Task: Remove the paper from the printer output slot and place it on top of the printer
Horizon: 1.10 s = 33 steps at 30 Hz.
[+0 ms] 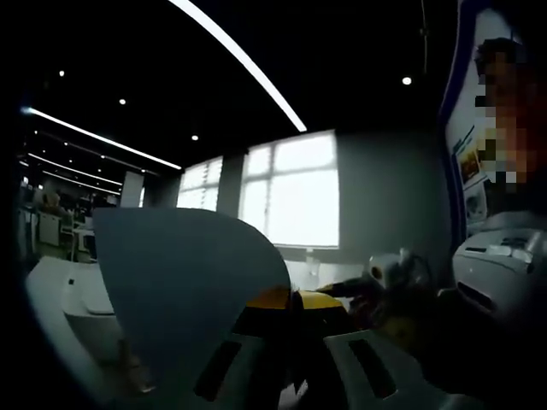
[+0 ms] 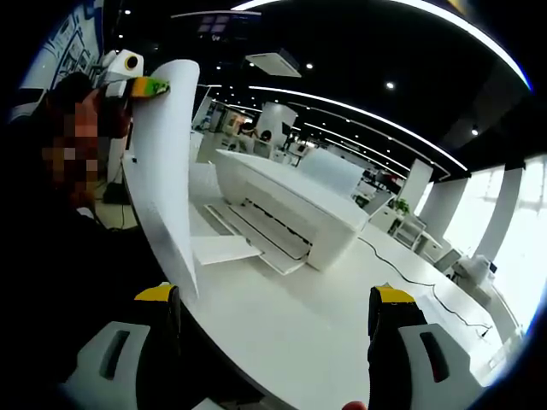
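A white sheet of paper (image 2: 167,171) hangs curved in the air, left of the white printer (image 2: 291,201). My left gripper (image 2: 150,85) pinches its top edge. In the left gripper view the same paper (image 1: 188,290) rises grey-blue to the left of the yellow-tipped jaws, and the left gripper (image 1: 292,301) is shut on its edge. My right gripper (image 2: 273,299) stands open low over the white table (image 2: 282,342), with nothing between its jaws. Another flat sheet (image 2: 226,249) lies at the front of the printer's output tray.
A person (image 2: 51,213) stands close on the left of the right gripper view. A cable (image 2: 402,265) runs across the table beyond the printer. A second white machine (image 1: 504,265) sits at the right of the left gripper view, below bright windows (image 1: 291,188).
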Available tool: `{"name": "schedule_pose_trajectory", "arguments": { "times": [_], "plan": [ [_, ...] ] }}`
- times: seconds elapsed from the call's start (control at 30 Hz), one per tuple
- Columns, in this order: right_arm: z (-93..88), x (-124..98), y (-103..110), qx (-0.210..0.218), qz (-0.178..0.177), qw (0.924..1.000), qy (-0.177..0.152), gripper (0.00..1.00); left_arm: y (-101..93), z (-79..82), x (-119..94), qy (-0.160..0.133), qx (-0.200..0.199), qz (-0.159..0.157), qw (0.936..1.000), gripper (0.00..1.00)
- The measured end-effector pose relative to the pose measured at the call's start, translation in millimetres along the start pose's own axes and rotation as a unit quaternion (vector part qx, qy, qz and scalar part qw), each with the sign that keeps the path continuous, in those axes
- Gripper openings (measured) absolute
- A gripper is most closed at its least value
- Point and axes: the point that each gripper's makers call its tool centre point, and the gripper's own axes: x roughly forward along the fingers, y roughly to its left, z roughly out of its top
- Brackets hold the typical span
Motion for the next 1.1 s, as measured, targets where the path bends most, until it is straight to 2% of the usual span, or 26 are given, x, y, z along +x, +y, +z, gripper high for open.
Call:
{"name": "schedule_pose_trajectory", "arguments": {
  "times": [1.1],
  "plan": [
    [1.6,-1.1,-0.8,-0.001,-0.001,1.0,-0.002,0.86,-1.5,26.7,-4.1,-0.011,0.043,0.01,0.999,0.06]
  ]
}}
